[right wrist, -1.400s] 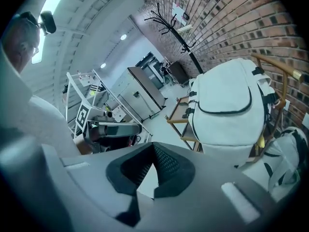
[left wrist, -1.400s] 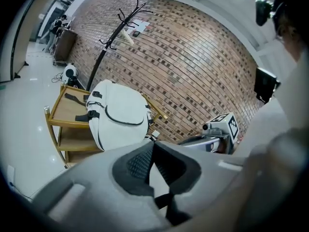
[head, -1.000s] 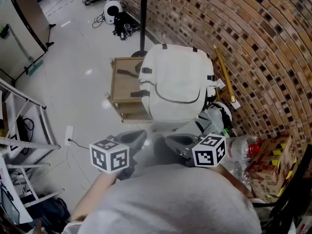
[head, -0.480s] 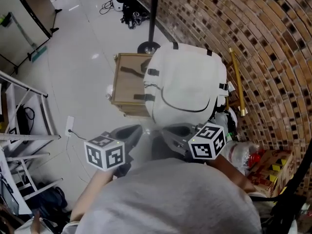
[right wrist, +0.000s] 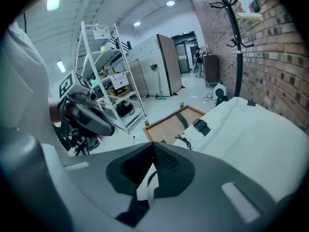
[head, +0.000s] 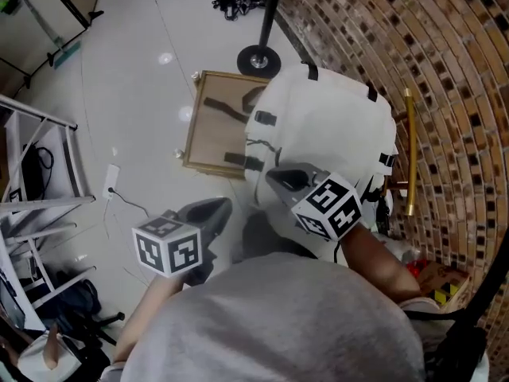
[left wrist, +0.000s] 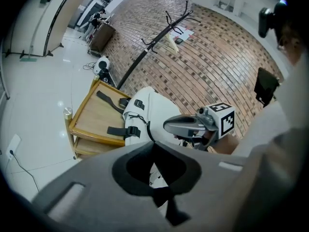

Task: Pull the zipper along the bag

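Head view: one white bag (head: 334, 126) lies flat on one wooden bench (head: 208, 134), beside a brick wall (head: 453, 62). Two black buckles (head: 265, 118) sit on the bag's left edge, and two dark straps (head: 223, 106) trail across the bench top. One coat stand (head: 258, 58) has its round base on the floor beyond the bench. One yellow pole (head: 410, 150) stands between bag and wall. Two claws, each carrying one marker cube (head: 169, 247): the left claw (head: 215, 209) is held clear of the bench over the floor, and the right claw (head: 282, 177) is over the bag's near left part. Left gripper view: the left claw (left wrist: 155, 170) is clenched, nothing gripped, with only a patch of the bag (left wrist: 154, 105) showing through its hollow. The right claw (left wrist: 169, 126) is above the bag with its tips drawn together; the bench (left wrist: 89, 122) is at left. Right gripper view: the right claw (right wrist: 150, 170) is clenched. One narrow white strip shows through its hollow; whether it is pinched cannot be told. The bag (right wrist: 251, 129) fills the right side, the bench (right wrist: 166, 124) lies beyond, one metal rack (right wrist: 104, 71) stands behind, and the left claw (right wrist: 106, 128) is at left.
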The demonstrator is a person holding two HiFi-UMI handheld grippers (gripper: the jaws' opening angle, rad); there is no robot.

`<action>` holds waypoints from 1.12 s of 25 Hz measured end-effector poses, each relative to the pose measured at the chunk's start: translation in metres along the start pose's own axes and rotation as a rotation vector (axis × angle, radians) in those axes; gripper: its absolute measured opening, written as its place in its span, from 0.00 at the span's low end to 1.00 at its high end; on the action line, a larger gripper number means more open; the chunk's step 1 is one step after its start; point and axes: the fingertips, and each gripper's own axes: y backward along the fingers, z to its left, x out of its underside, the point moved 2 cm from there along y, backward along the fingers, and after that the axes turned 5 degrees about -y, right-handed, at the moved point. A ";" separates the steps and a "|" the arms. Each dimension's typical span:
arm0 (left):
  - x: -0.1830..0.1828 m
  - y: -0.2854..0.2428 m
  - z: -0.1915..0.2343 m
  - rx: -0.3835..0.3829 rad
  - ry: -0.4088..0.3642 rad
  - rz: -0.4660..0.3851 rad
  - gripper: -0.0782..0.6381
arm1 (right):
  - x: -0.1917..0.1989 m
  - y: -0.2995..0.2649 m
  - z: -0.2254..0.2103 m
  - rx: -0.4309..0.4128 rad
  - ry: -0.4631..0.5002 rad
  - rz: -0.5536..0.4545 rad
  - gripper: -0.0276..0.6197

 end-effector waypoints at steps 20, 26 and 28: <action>-0.003 0.000 0.050 -0.054 0.152 -0.053 0.11 | -0.014 -0.099 -0.053 0.157 0.590 0.361 0.19; 0.000 0.003 0.057 -0.063 0.183 -0.070 0.11 | -0.007 -0.109 -0.059 0.152 0.597 0.433 0.18; 0.001 0.006 0.060 -0.065 0.191 -0.074 0.11 | -0.007 -0.110 -0.060 0.157 0.580 0.442 0.16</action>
